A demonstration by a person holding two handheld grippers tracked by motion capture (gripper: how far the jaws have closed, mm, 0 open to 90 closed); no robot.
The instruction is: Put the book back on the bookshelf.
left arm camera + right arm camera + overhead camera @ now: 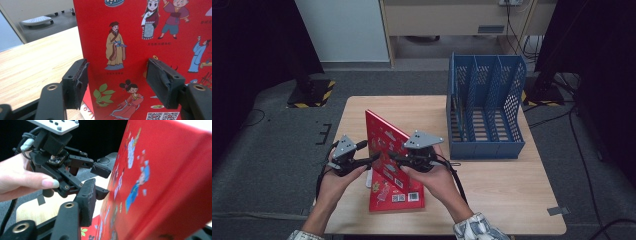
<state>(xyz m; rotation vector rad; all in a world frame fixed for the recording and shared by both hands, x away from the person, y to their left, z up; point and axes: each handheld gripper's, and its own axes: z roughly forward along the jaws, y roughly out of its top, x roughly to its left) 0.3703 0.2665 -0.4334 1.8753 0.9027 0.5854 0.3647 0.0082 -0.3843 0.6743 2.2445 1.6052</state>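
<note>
A red picture book (387,150) with cartoon figures stands tilted up on the wooden table (507,195), its QR-code end near the front edge. My left gripper (373,160) is open at the book's left. Its two pads (77,82) stand wide apart, facing the cover (130,37) without touching it. My right gripper (396,158) reaches in from the right, its jaws on either side of the book (160,177). A gap shows between its visible pad (87,200) and the cover, and the book hides the other jaw. Beyond that gap, the left gripper (101,181) is seen.
A blue perforated file rack (486,107) with several upright slots stands at the table's back right. Something red and white (86,108) lies under the book's lower left edge. Black stands and cables flank the table on the grey floor.
</note>
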